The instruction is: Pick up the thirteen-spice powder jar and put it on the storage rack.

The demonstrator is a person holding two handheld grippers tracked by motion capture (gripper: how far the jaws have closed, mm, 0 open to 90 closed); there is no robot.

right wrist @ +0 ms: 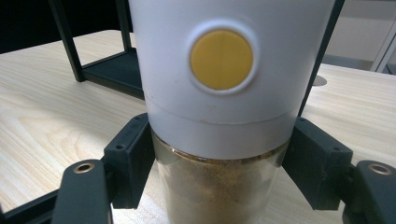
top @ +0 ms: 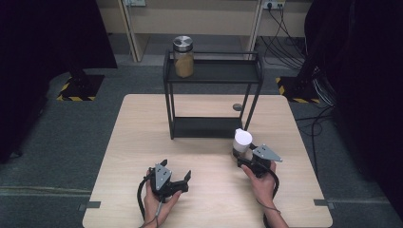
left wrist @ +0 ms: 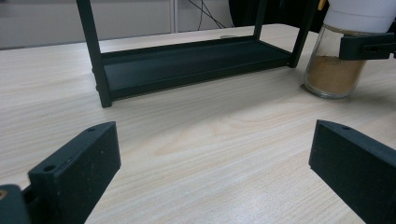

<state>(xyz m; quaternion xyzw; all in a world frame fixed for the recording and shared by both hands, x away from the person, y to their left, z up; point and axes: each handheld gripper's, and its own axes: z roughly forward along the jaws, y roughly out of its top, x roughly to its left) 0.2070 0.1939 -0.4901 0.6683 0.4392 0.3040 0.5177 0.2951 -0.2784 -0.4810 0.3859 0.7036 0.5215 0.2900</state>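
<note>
The white-capped jar (top: 242, 144) stands on the table (top: 133, 137) just in front of the right front leg of the black rack (top: 212, 95); in the high view its glass body is largely hidden by its own cap and by the right gripper (top: 240, 159). In the right gripper view the cap (right wrist: 229, 70) is cut off at the top and the jar's base at the bottom. The right gripper's jaws are clamped on the glass just below the cap, one pad on each side. The jar holds a brown powder (left wrist: 334, 74) that fills most of the glass. A second jar with a metal lid (top: 183, 56), also holding a tan filling, stands at the left end of the rack's top shelf. The rack's lower shelf (left wrist: 187, 65) is bare. The left gripper (top: 178, 183) rests near the table's front edge, jaws wide apart with nothing between them. Open tabletop lies between the two grippers and to the rack's left.
</note>
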